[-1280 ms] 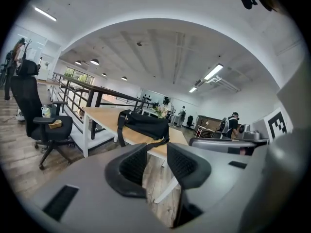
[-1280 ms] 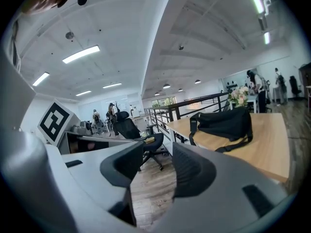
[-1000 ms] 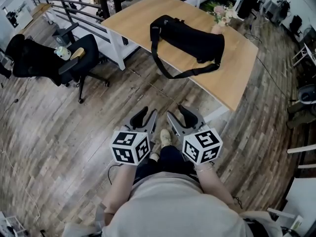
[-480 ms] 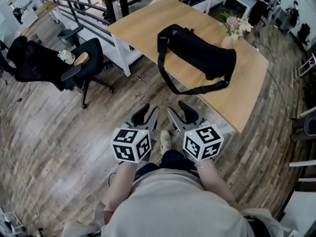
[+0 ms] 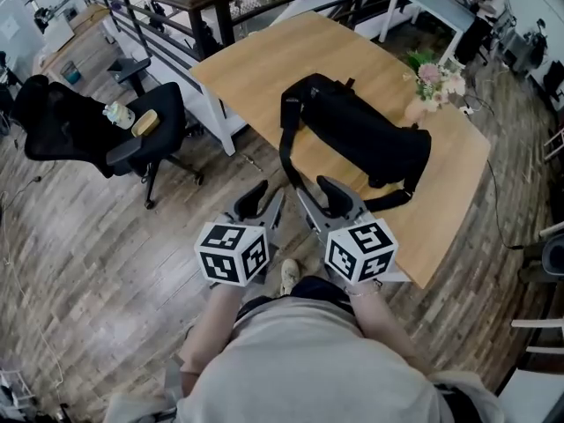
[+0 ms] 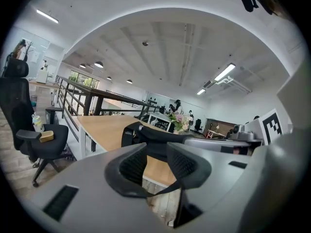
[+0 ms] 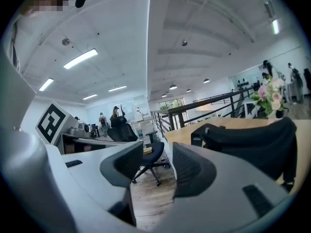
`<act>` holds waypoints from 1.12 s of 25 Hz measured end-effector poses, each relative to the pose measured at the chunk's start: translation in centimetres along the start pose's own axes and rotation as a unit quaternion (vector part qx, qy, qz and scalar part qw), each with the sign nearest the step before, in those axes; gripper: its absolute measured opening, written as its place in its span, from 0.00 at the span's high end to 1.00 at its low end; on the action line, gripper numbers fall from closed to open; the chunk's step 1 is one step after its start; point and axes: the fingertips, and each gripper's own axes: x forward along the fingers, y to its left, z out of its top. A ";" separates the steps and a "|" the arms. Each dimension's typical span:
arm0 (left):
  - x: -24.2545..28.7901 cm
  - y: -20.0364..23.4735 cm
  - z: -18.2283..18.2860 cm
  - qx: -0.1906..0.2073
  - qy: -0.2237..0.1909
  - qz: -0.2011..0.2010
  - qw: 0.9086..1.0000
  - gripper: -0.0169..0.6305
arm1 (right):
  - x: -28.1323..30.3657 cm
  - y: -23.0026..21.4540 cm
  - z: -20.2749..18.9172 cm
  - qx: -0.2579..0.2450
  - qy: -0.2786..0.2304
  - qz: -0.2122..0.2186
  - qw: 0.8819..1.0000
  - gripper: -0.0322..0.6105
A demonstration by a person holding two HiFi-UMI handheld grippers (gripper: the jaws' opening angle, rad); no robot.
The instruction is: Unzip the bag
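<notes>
Black fabric duffel bag [image 5: 361, 139] lies lengthways on the pale wooden surface [image 5: 256, 69], near its front edge, where it is easy to get at from the person's side. Its shoulder strap [image 5: 284, 148] hangs loose over that edge. A vase of pink flowers [image 5: 432, 82] stands just beyond the bag's far end, and a black office chair [image 5: 150, 135] sits well apart on the floor to the left.

Both tools are held side by side, close in front of the person's body and just short of the surface's near edge. They are aimed roughly level at the bag, so both look set to work on it together. The left tool [image 5: 262, 203] has its jaws partly apart with nothing between them, and the same is true of the right tool [image 5: 317, 196]. Neither touches the bag.

No view shows the zip clearly, so the unzipping appears not yet begun. One tool will probably need to steady the fabric while the other pinches the pull.
</notes>
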 end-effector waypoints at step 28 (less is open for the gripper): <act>16.4 3.5 2.5 0.003 0.057 -0.046 0.997 0.76 | 7.5 -13.2 2.1 0.057 -0.001 -0.059 0.997 0.67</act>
